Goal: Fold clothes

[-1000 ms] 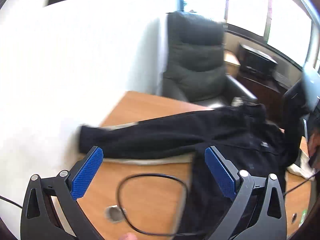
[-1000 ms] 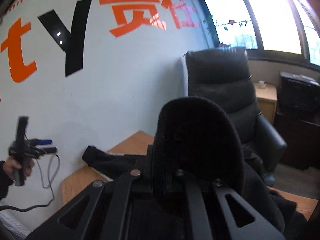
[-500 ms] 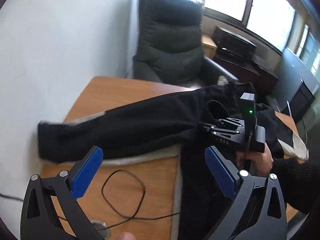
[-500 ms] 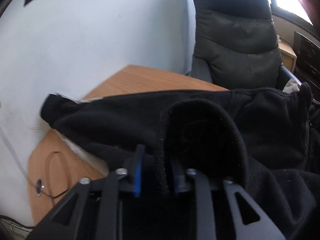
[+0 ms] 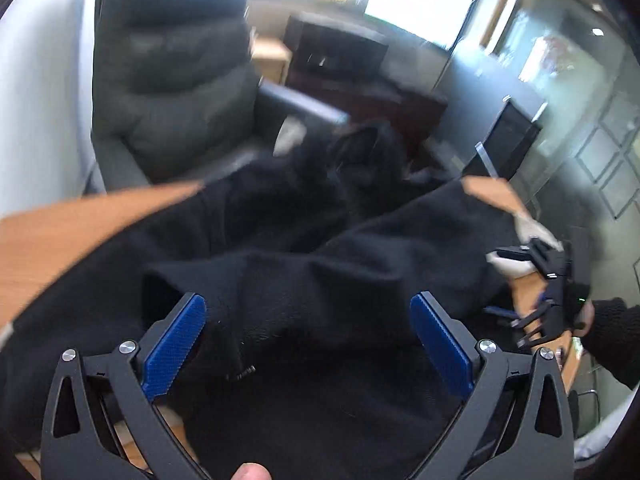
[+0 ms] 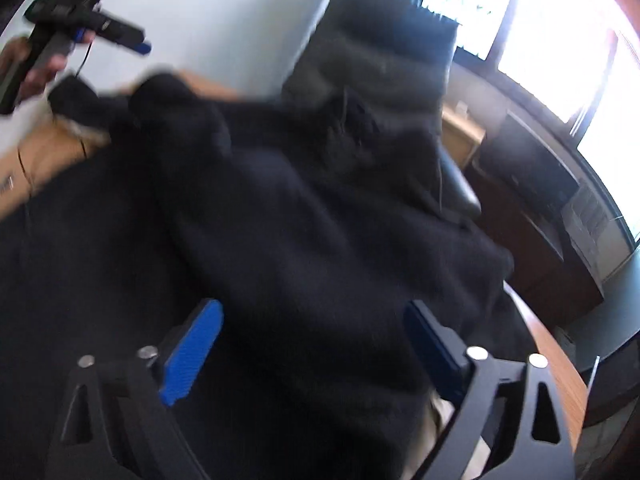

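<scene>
A black fleece garment lies spread and rumpled over the wooden table, with a pale lining showing at its right edge. My left gripper hovers just above the middle of the cloth, open, its blue pads wide apart with nothing pinched. My right gripper hangs low over the same garment. Its jaws are opening, and the fabric lies under and between them without being pressed. In the left wrist view a hand holds the right gripper at the table's right edge.
A dark padded armchair stands behind the table against a white wall. Dark wooden cabinets and bright windows lie to the right. A thin cable crosses the bare wood at the table's left end. The view is motion-blurred.
My right gripper let go of the fold of black fabric it held and its jaws spread. Both grippers dropped toward the garment, and the left one swung right over it.
</scene>
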Available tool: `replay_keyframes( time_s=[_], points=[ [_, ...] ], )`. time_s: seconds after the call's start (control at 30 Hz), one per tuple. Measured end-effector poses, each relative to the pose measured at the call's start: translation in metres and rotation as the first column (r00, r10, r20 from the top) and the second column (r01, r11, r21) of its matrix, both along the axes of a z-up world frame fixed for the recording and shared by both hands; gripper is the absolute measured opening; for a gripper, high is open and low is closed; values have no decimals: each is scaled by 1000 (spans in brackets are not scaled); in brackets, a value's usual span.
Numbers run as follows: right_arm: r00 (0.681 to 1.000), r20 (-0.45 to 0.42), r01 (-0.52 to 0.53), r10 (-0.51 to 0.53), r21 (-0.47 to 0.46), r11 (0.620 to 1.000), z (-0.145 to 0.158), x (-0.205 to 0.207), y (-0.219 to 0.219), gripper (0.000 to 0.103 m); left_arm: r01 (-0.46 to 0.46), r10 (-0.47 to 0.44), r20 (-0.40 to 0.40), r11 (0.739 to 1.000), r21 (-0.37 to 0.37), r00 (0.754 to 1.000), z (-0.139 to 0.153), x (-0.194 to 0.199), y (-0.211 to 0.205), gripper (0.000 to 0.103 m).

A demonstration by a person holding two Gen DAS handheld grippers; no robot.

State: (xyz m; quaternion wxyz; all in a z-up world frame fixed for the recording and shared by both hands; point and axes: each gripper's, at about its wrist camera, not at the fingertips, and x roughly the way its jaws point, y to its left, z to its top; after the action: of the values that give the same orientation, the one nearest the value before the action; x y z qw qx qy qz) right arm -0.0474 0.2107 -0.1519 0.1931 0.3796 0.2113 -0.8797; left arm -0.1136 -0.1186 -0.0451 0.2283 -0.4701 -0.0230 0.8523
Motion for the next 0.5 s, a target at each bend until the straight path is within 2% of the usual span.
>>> replay_keyframes(
  time_s=[0.1, 0.17, 0.2, 0.33, 0.37, 0.4, 0.43, 0.5],
  points=[
    [998, 0, 60, -60, 66, 996, -22, -10, 25, 75, -28, 27, 51, 999, 17, 998, -26, -18, 1, 103],
    [996, 3, 89, -90, 68, 994, -27, -14, 37, 65, -50, 48, 78, 998, 23, 996, -38, -26, -3, 103],
    [995, 5, 102, -103, 62, 993, -27, -17, 41, 56, -62, 60, 97, 998, 21, 994, -43, -30, -5, 103],
    [994, 73, 77, -82, 68, 995, -27, -7, 57, 51, -90, 93, 175, 996, -20, 980, -65, -31, -23, 103],
    [996, 68, 51, -56, 73, 996, -24, -1, 59, 52, -91, 94, 186, 996, -23, 978, -68, -29, -27, 103],
    [998, 52, 19, -24, 85, 996, -17, 9, 56, 61, -90, 94, 195, 996, -25, 976, -71, -27, -31, 103],
    [999, 30, -21, 18, 113, 993, -11, 18, 50, 78, -79, 83, 202, 996, -28, 976, -72, -25, -32, 103],
    [994, 2, -103, 105, 180, 978, -11, 29, 36, 86, -51, 59, 210, 998, -44, 976, -72, -23, -33, 103]
  ],
)
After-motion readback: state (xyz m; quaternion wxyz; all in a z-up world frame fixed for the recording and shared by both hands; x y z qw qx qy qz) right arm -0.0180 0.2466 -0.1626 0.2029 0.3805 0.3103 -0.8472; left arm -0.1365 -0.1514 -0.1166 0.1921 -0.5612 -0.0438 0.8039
